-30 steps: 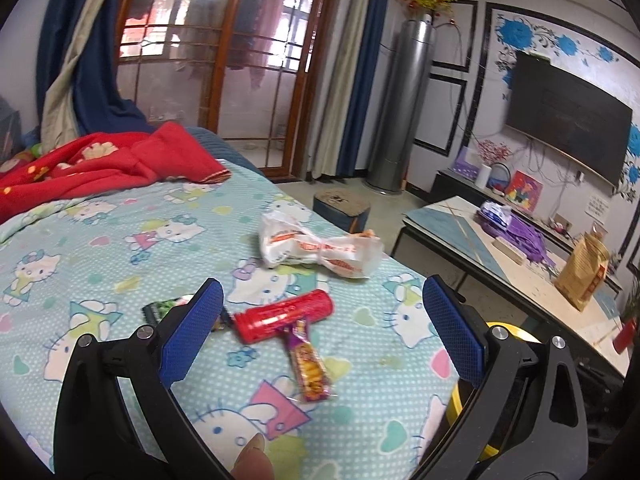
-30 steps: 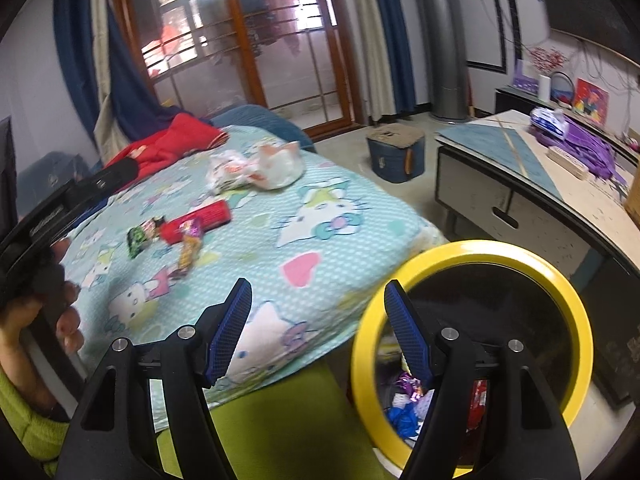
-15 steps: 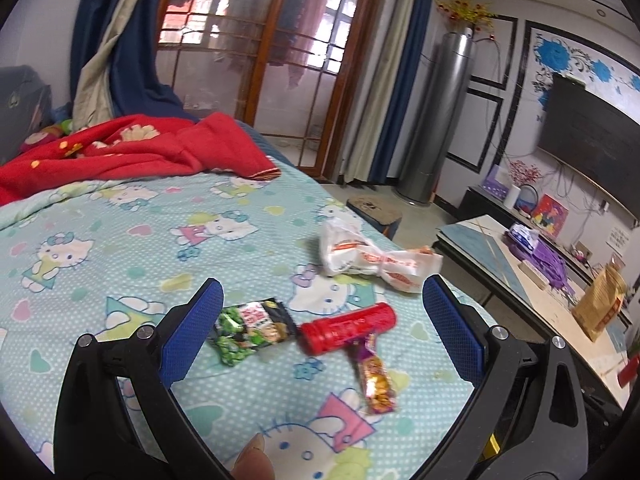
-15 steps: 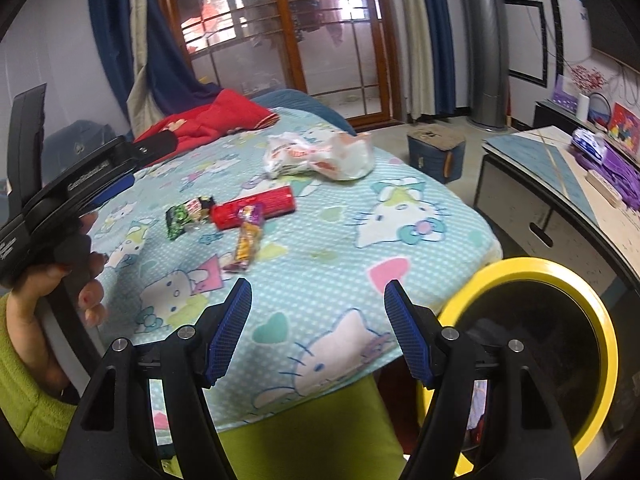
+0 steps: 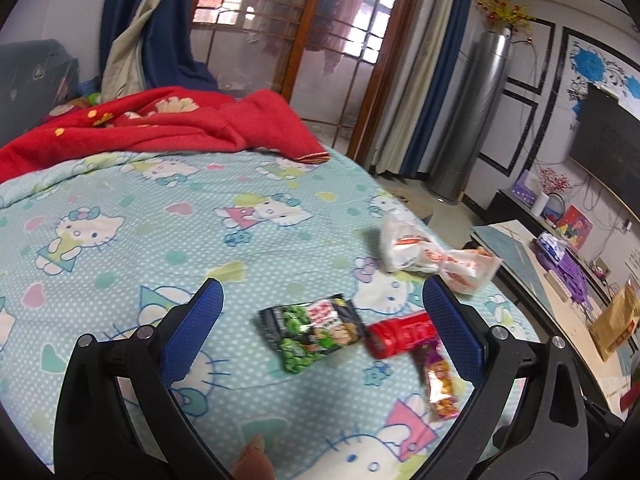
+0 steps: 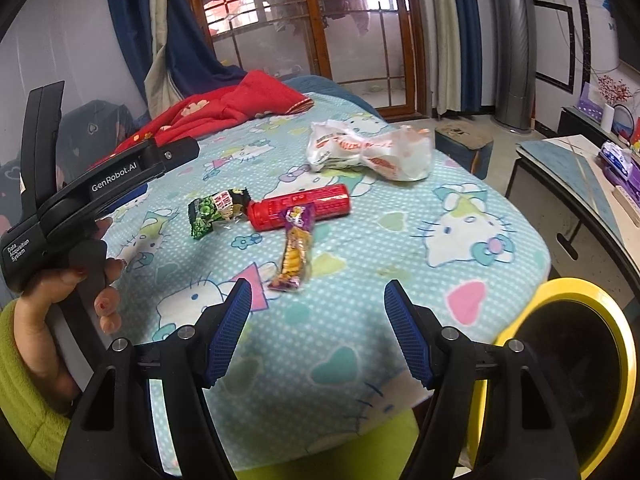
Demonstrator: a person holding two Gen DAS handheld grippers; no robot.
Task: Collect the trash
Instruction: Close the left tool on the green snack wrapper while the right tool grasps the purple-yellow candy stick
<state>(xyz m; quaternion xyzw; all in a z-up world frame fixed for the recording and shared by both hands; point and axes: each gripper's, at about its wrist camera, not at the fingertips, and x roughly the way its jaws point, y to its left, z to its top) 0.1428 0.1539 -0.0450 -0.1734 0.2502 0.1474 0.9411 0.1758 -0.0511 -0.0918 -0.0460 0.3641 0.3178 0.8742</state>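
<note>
Both hand-held grippers are spread wide with nothing in them: the left hand-held gripper (image 5: 322, 314) hangs over the green snack packet (image 5: 314, 330), the right hand-held gripper (image 6: 318, 308) just short of the purple wrapper (image 6: 294, 250). Red tube (image 6: 300, 207) and white bag (image 6: 370, 152) lie on the bed (image 6: 400, 320); yellow bin (image 6: 600, 360) beside it.

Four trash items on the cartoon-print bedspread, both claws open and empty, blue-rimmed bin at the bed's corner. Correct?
Not quite: the bin's rim is yellow, not blue, as the right wrist view shows. The rest holds: green-black snack packet, red cylindrical tube, purple-orange snack wrapper and crumpled white plastic bag lie on the bedspread; left claw and right claw are open, empty.
</note>
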